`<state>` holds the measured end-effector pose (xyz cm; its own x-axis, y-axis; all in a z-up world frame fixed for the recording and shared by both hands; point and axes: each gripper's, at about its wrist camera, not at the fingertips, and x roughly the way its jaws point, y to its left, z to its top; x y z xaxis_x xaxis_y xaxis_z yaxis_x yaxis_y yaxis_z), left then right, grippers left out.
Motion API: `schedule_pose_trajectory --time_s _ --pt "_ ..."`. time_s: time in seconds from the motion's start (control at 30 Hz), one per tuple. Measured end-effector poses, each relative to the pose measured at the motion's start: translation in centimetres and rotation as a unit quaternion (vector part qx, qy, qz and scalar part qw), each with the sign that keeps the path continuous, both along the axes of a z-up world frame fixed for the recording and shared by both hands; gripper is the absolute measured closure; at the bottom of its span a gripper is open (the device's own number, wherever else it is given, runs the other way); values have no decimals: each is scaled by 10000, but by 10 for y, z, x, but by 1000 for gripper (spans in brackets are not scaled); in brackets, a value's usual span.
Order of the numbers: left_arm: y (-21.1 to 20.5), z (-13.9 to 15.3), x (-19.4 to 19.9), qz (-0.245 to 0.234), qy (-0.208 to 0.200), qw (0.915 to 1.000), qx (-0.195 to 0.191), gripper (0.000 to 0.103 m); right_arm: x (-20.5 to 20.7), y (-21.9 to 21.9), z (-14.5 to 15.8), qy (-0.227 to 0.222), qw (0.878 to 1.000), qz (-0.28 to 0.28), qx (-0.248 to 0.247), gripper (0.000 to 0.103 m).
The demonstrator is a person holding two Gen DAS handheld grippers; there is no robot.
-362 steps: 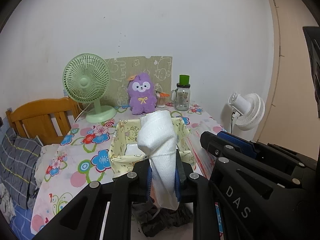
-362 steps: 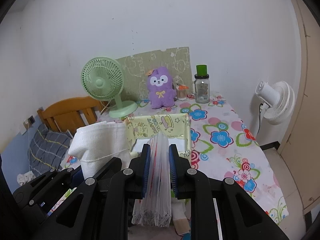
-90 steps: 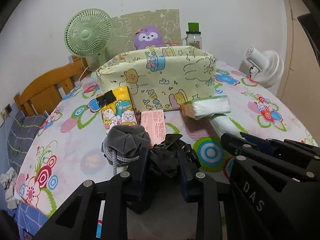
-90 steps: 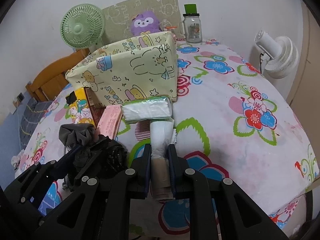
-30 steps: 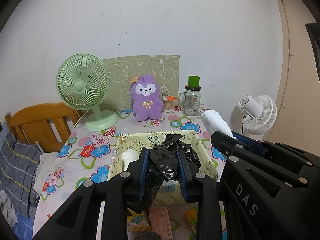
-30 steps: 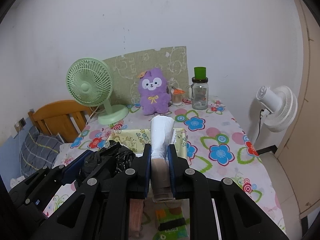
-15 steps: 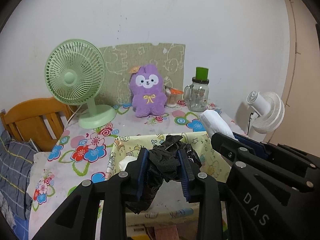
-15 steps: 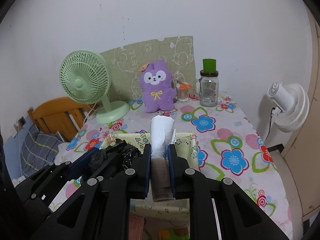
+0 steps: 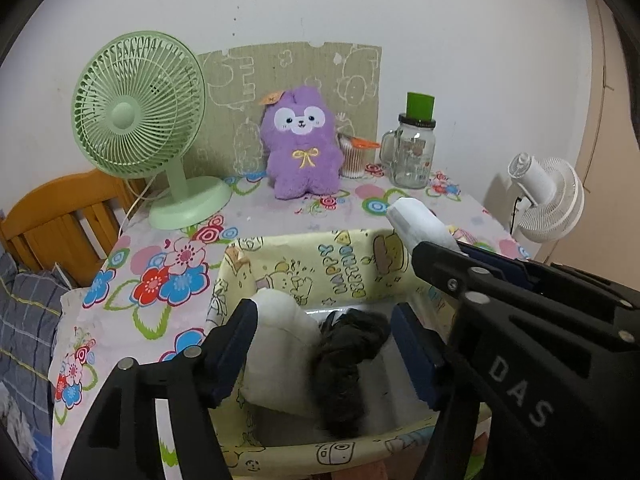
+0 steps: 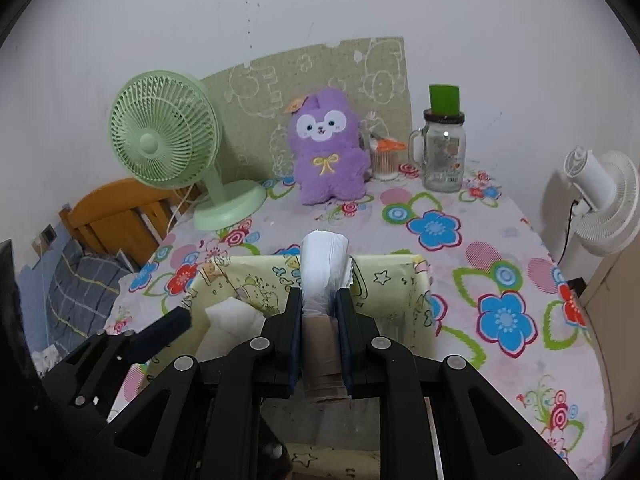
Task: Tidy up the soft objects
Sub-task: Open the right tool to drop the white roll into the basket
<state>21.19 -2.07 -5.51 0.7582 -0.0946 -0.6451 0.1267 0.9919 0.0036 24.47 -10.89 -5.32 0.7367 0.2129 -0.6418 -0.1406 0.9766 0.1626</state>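
A yellow cartoon-print fabric bin (image 9: pixel 344 256) stands on the flowered table, also in the right wrist view (image 10: pixel 400 276). My left gripper (image 9: pixel 324 344) is open above the bin. A crumpled black bag (image 9: pixel 348 364) lies loose in the bin between its fingers, beside a white folded cloth (image 9: pixel 276 348), which also shows in the right wrist view (image 10: pixel 232 320). My right gripper (image 10: pixel 319 320) is shut on a white plastic roll with a brown core (image 10: pixel 322 276), held over the bin's right side. The roll's tip also shows in the left wrist view (image 9: pixel 416 220).
A green desk fan (image 9: pixel 140 120), a purple plush (image 9: pixel 300 144), a cotton-swab cup (image 9: pixel 354 156) and a glass jar with green lid (image 9: pixel 414 148) stand along the back wall. A white fan (image 9: pixel 548 196) is off the right edge. A wooden bed frame (image 9: pixel 52 216) is left.
My left gripper has opened and let go of the black bag, which now lies in the bin. Both grippers have moved forward and lower over the bin. The right still holds the roll.
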Motion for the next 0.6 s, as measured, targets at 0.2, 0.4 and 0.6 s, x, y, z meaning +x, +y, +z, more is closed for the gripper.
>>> schedule_pose_trajectory --time_s 0.2,0.4,0.6 --pt "0 -3 1 -36 57 10000 2 17 -1 -3 -5 -34 9996 -153 241 33" --pt "-2 -1 -3 -36 48 10000 0 11 -7 -5 -3 1 9997 -219 80 28" --pt "-5 7 -14 -41 -45 10000 -66 6 -19 -6 2 -48 9997 -211 -107 20"
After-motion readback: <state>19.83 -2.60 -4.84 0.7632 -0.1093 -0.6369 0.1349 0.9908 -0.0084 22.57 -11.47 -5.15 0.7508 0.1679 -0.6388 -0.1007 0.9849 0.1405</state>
